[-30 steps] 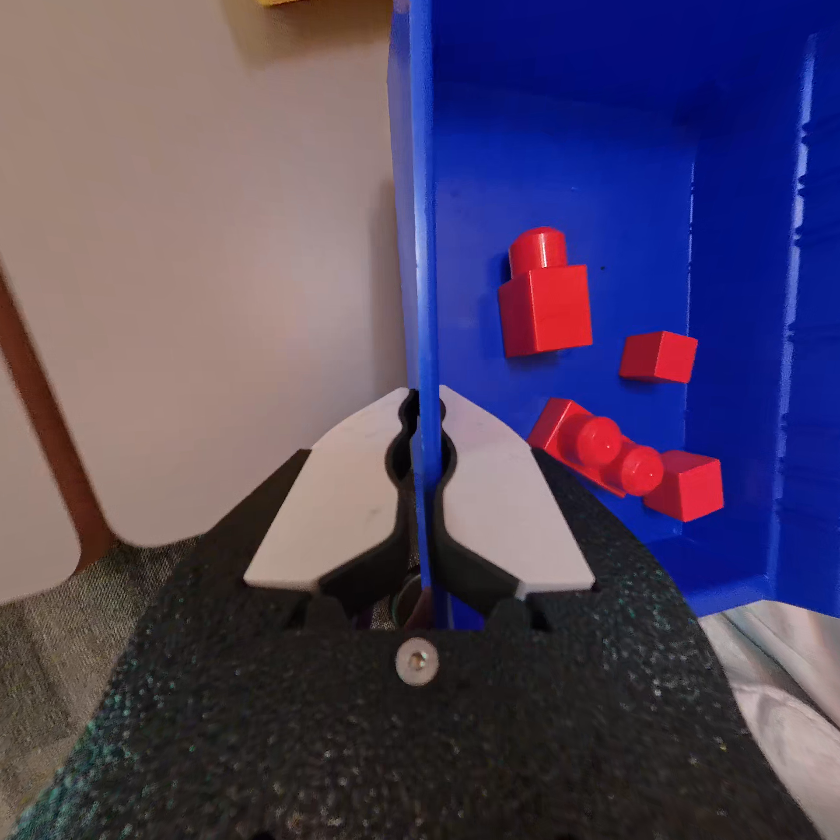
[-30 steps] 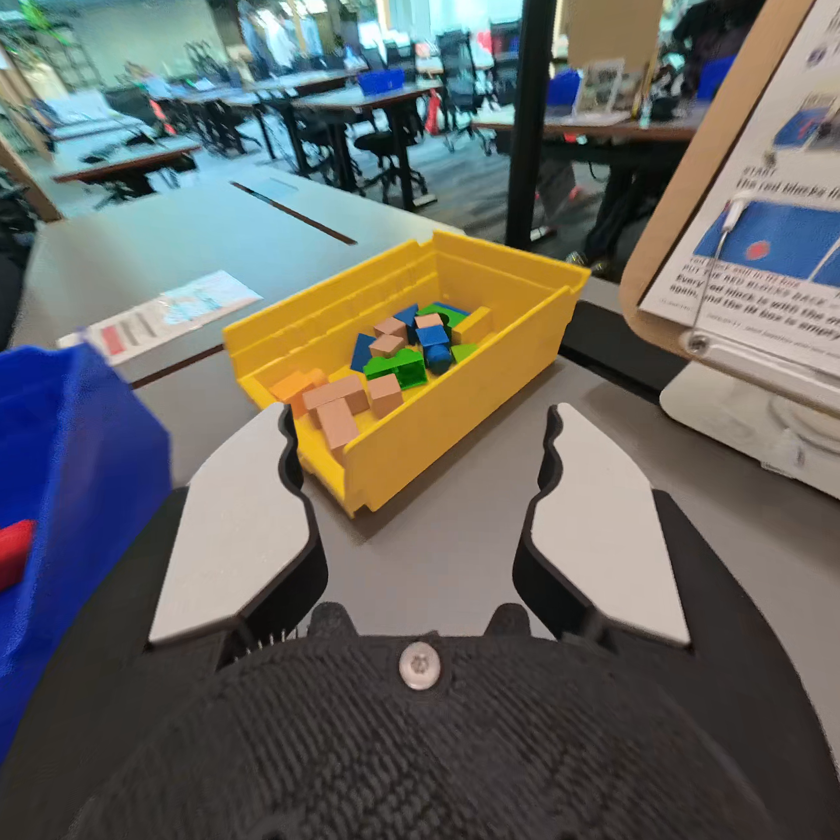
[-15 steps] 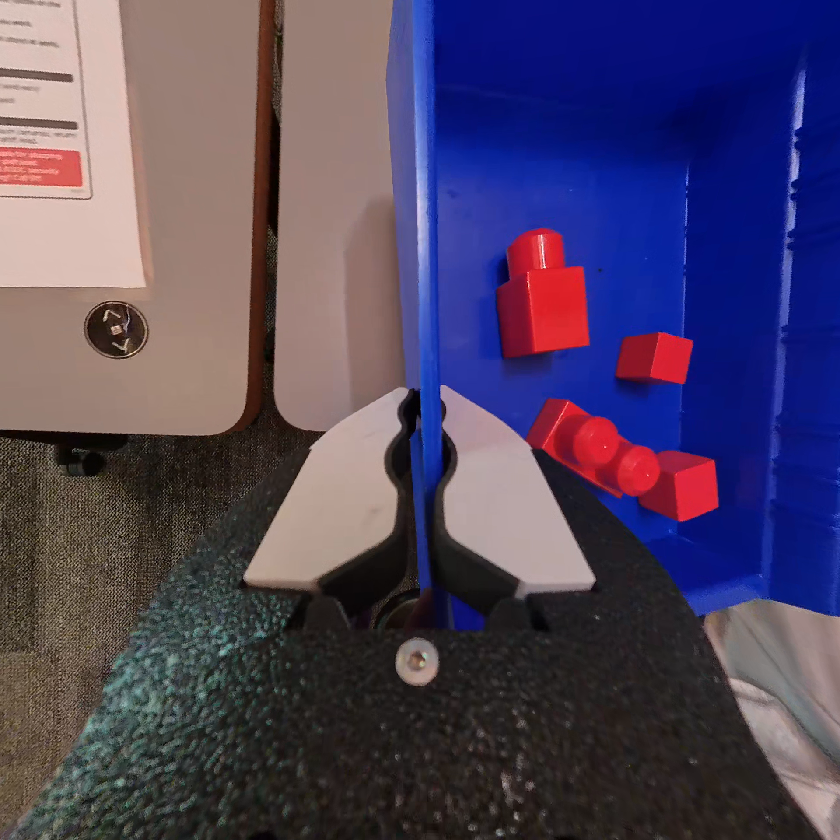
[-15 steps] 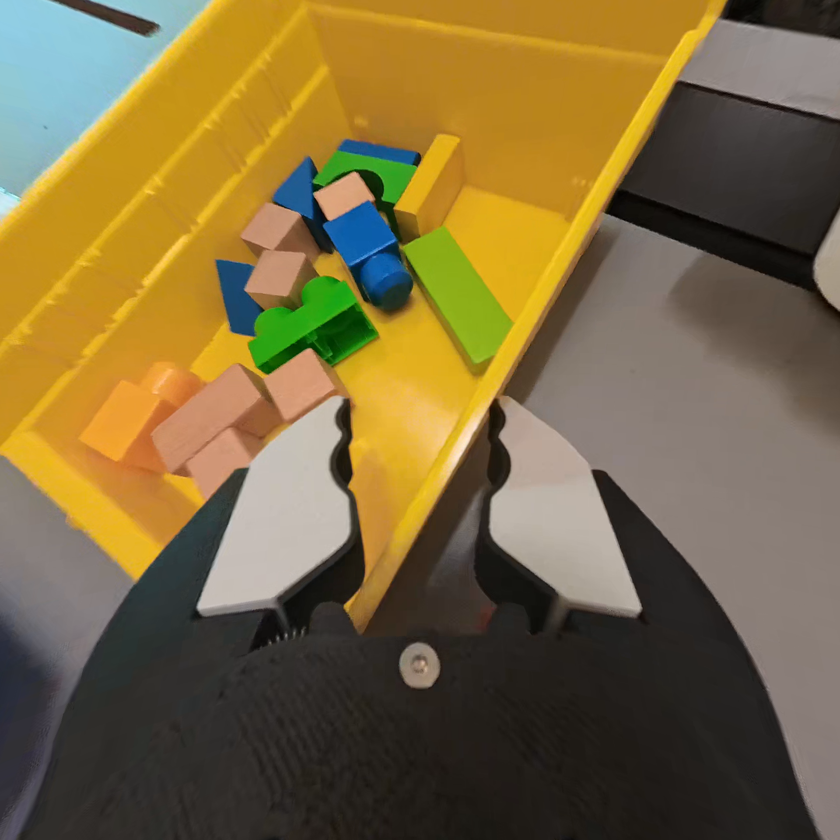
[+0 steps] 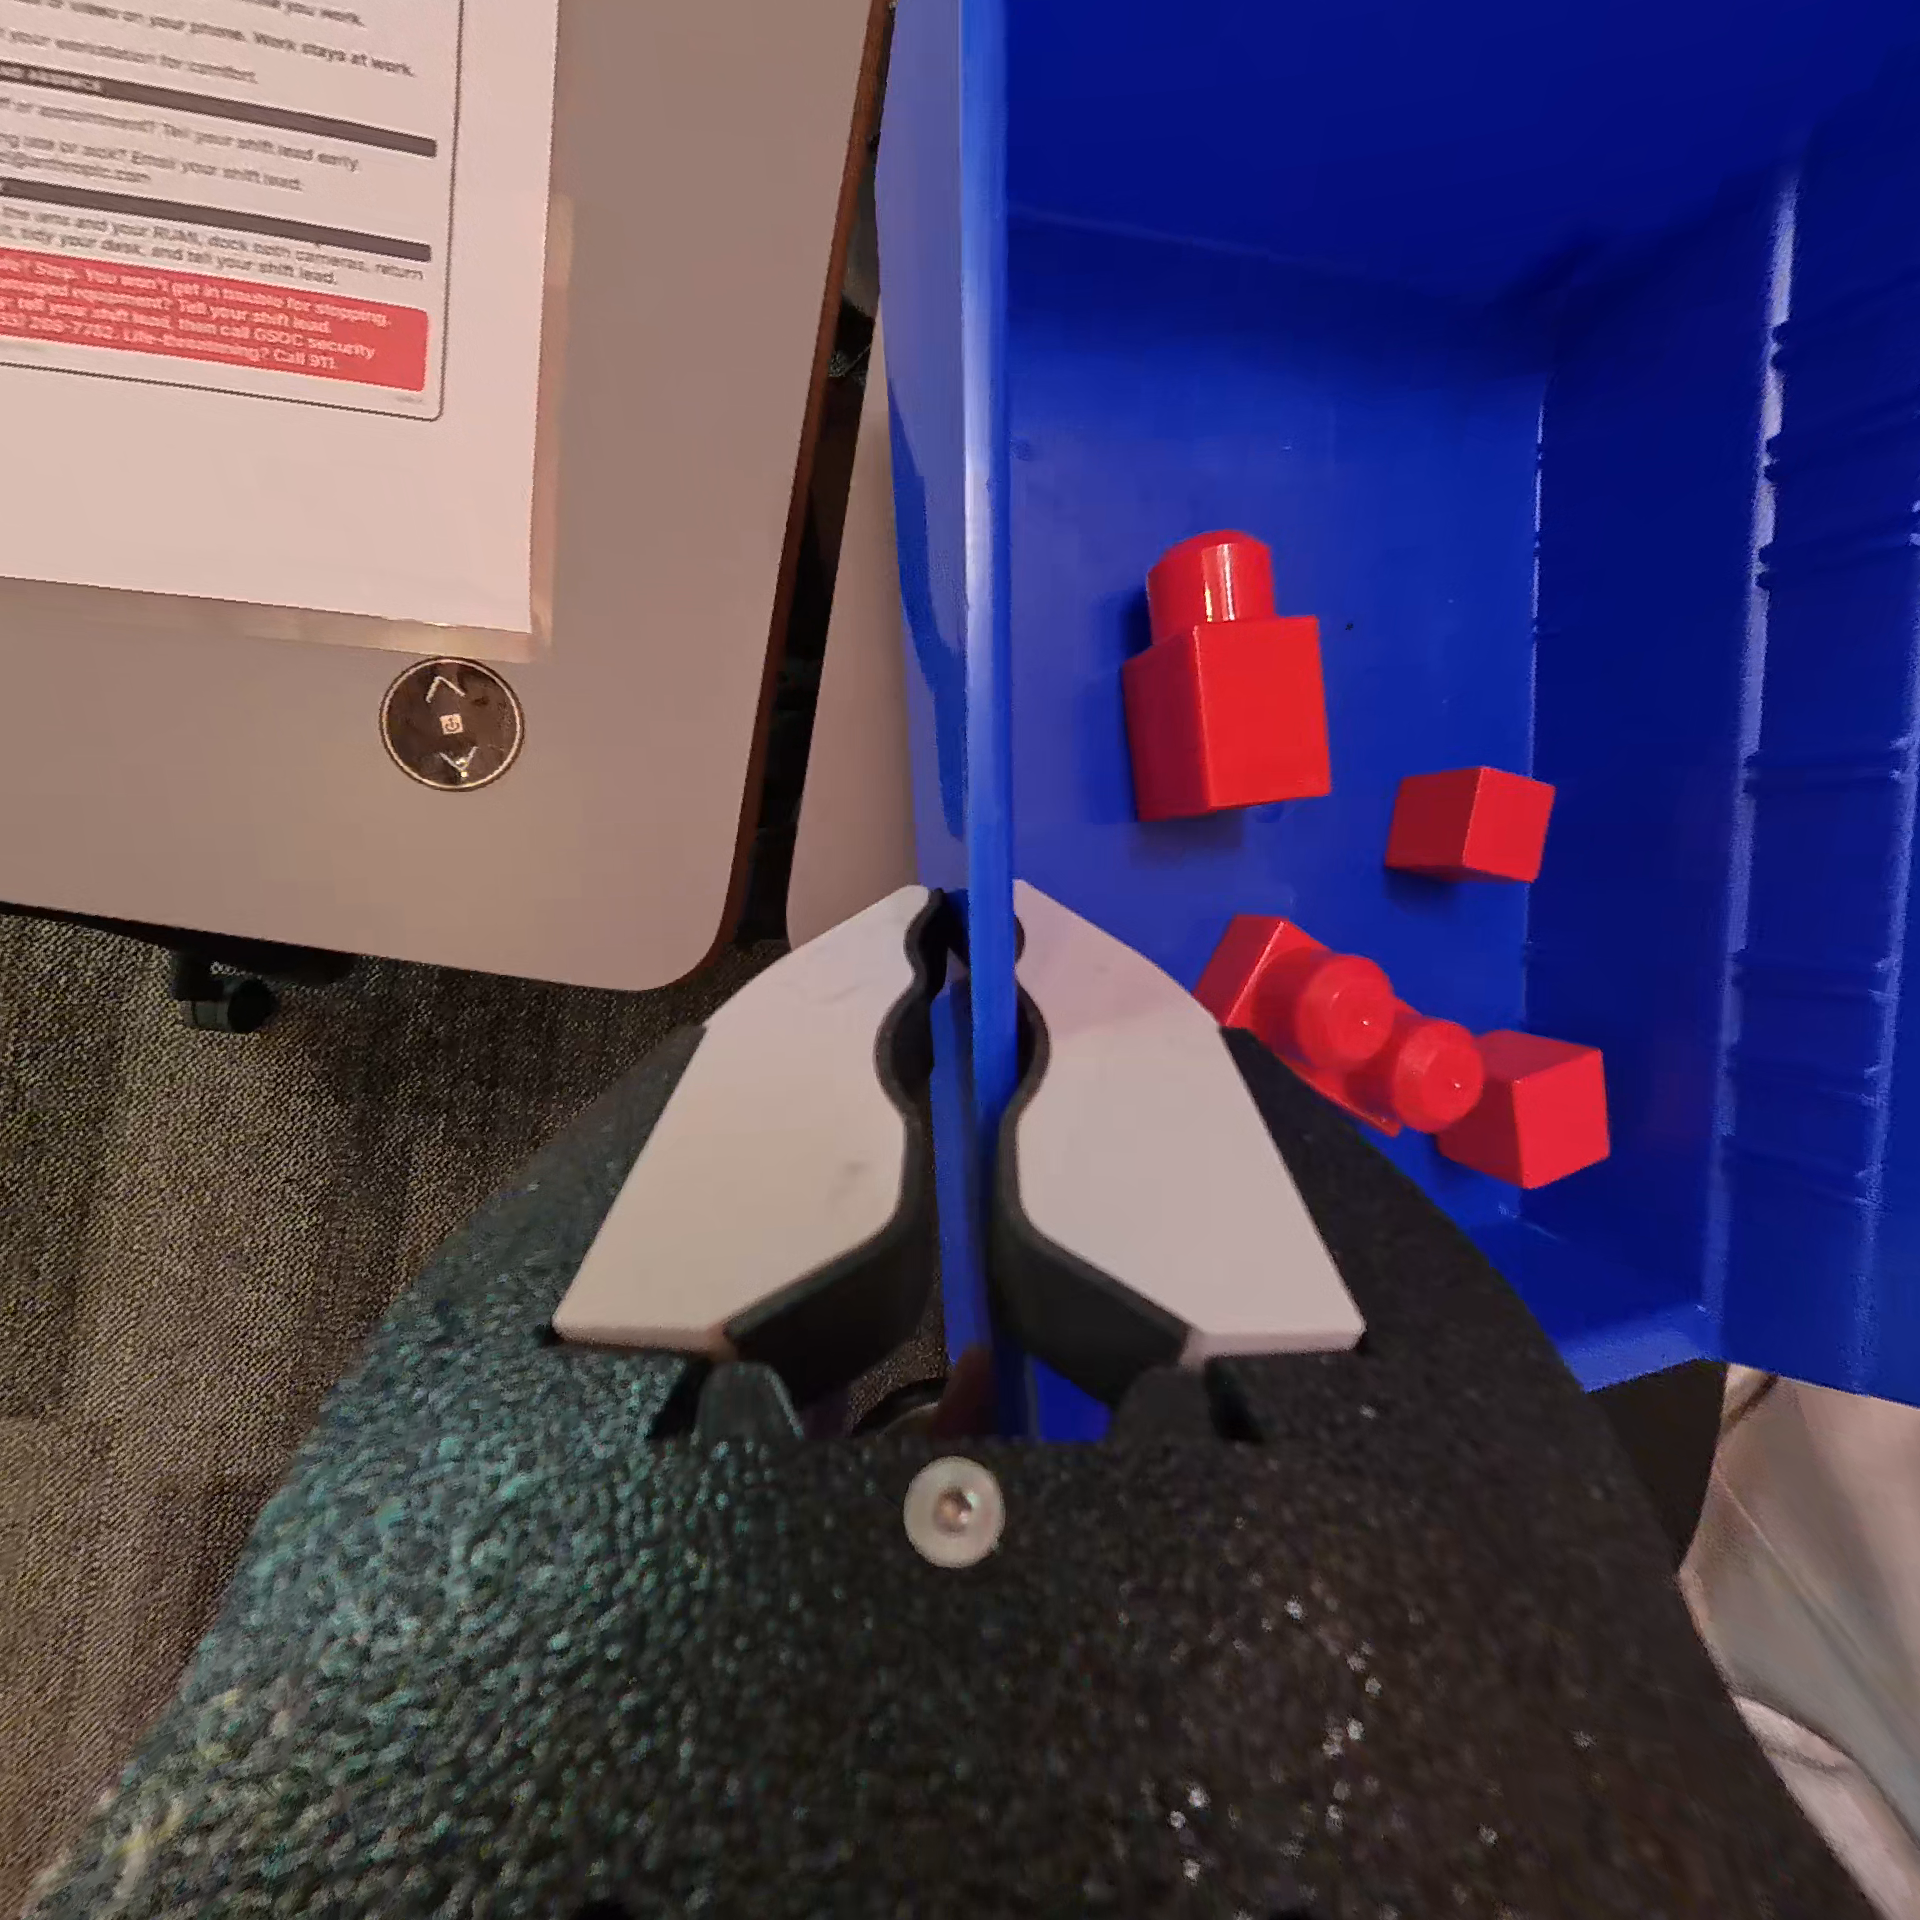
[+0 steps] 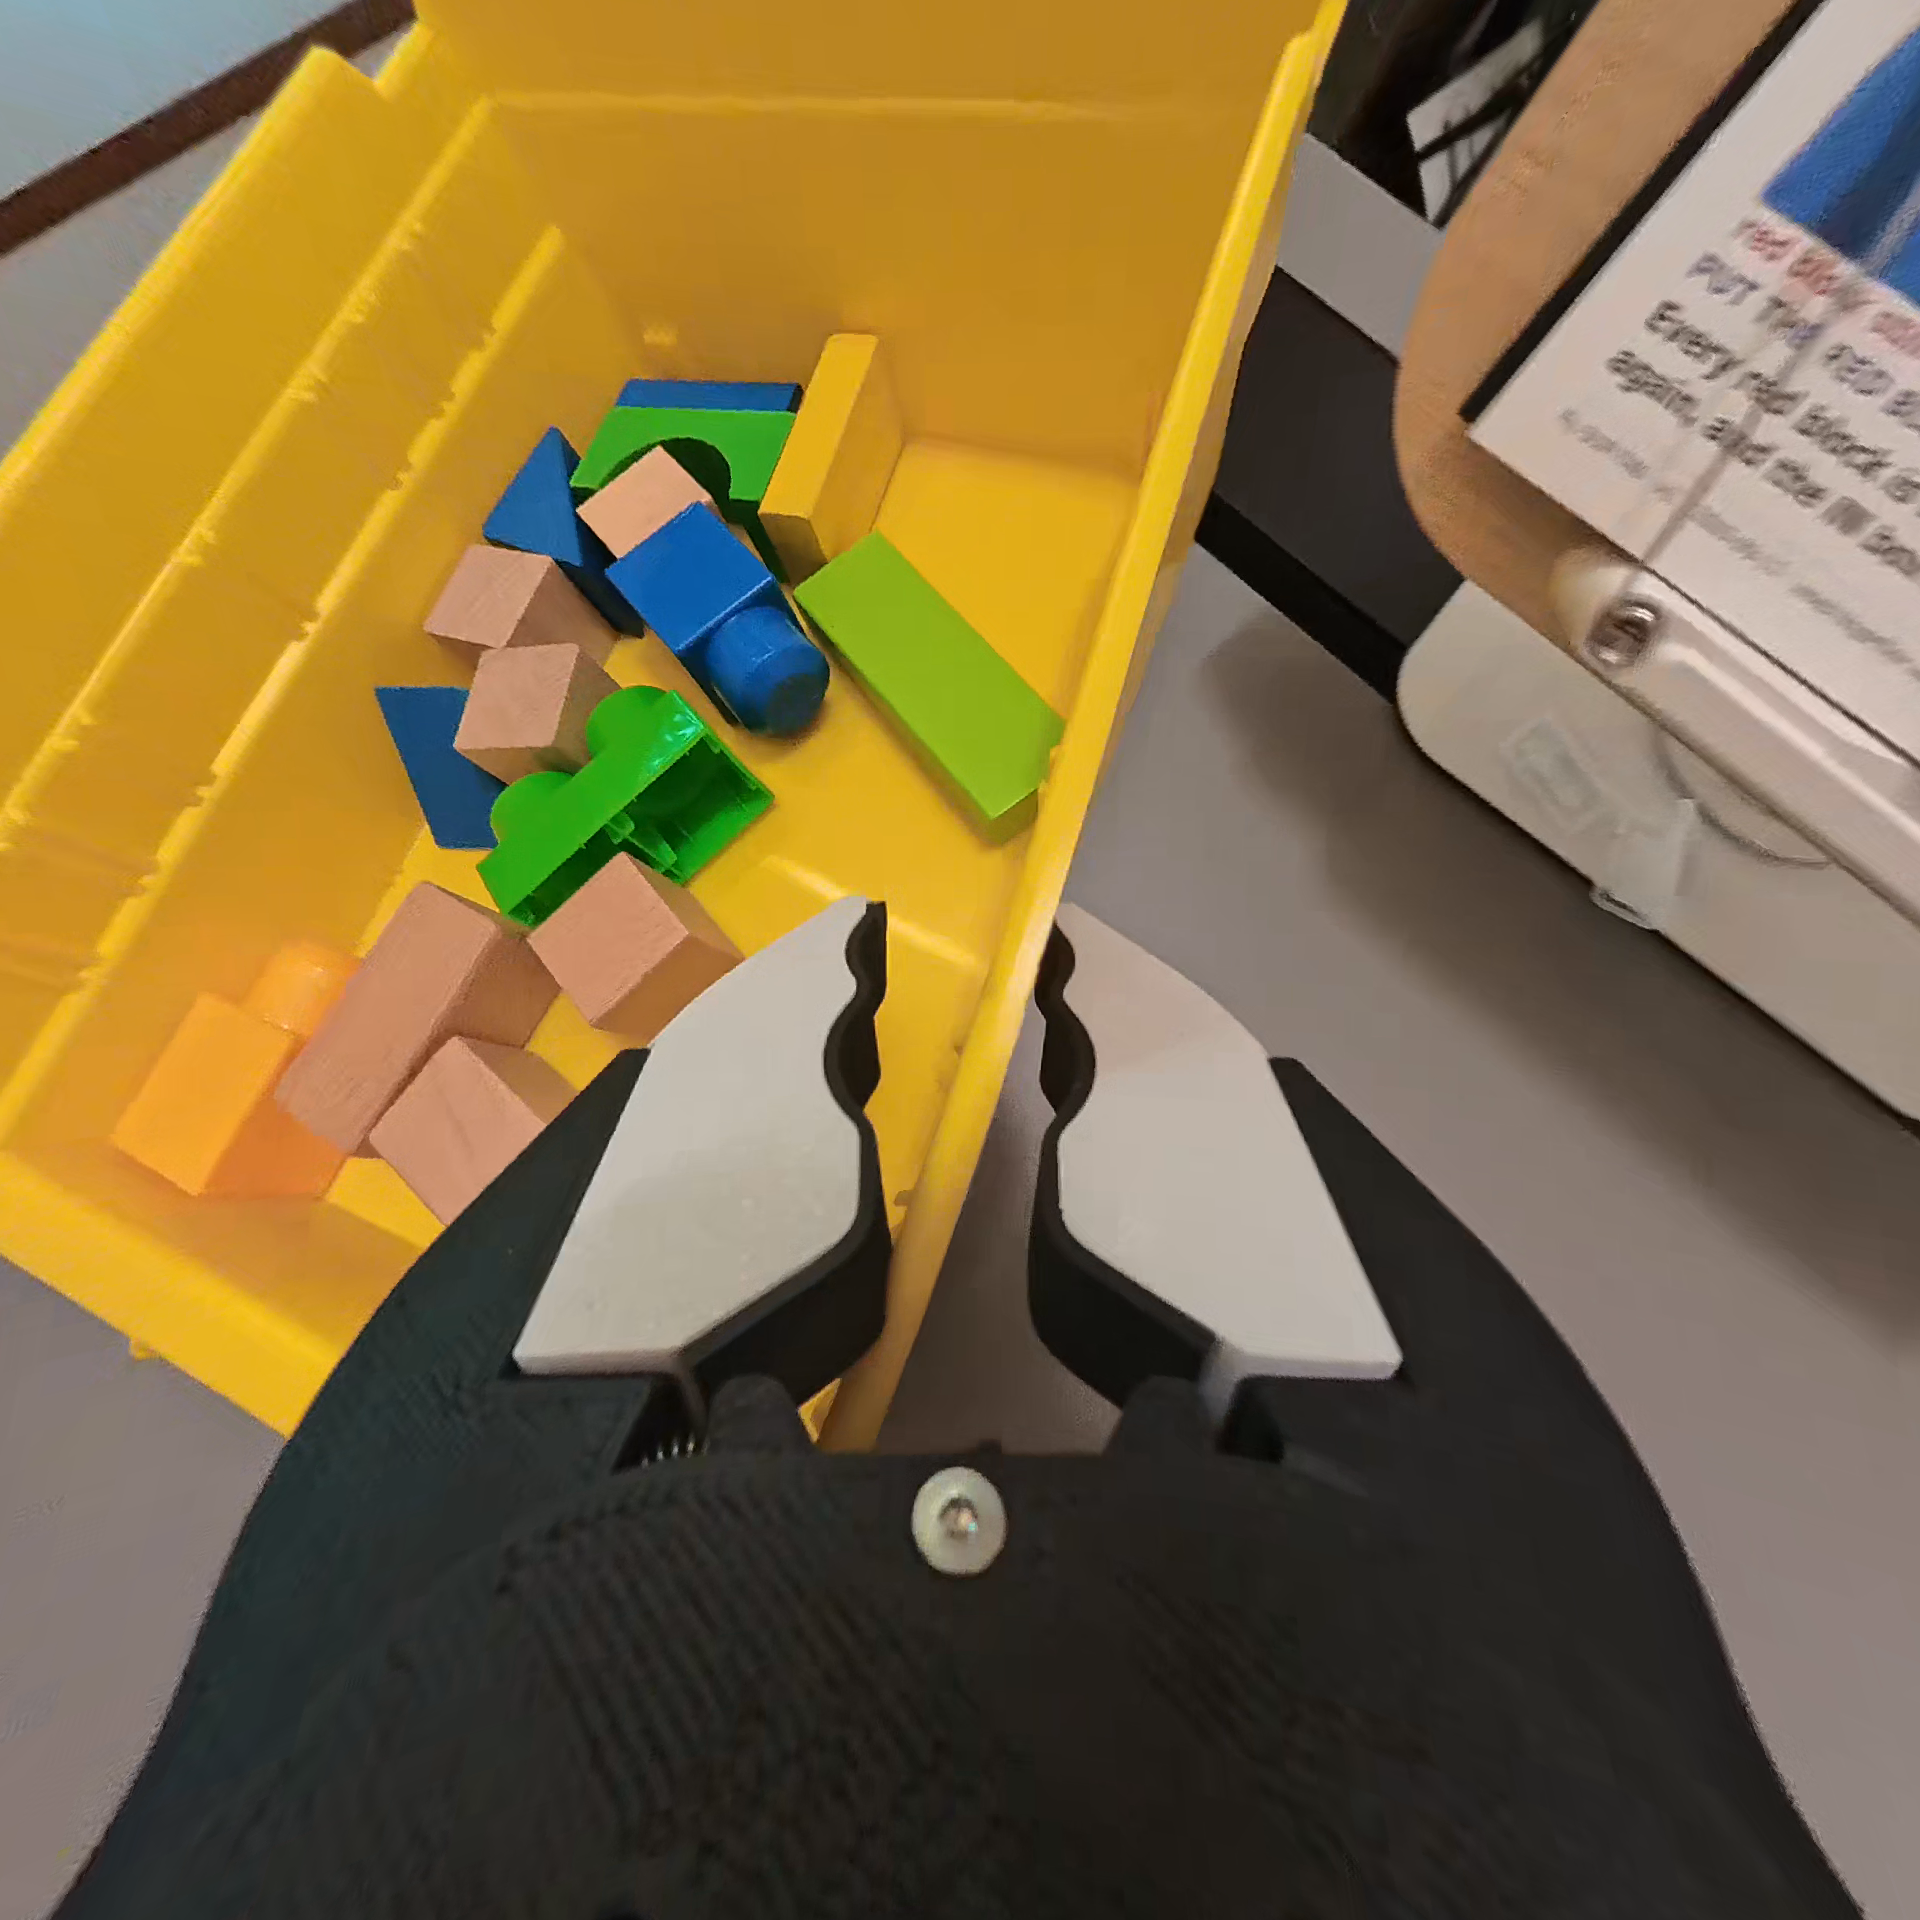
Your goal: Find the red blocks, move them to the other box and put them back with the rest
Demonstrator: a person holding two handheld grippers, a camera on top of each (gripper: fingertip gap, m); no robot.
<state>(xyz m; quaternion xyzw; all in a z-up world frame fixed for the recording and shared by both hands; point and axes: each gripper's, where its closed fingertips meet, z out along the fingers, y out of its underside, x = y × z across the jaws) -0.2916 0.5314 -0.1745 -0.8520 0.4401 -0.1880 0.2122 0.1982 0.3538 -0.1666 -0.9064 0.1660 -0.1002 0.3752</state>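
I am pinching the blue box's [image 5: 1351, 364] side wall in my left tongs [image 5: 971, 935] to carry its four red blocks [image 5: 1231, 707], while my half-open right tongs [image 6: 961, 956] are straddling the yellow box's [image 6: 1143, 582] wall, unclamped, to steady it for tipping.

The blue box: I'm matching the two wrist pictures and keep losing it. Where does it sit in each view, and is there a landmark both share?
Left wrist view: the blue box fills the upper right, red blocks inside, its wall clamped by the left gripper.
Right wrist view: not in it; only the yellow box, its wall between the right gripper's fingers.
Shared landmark: none certain; grey tabletop shows in both.
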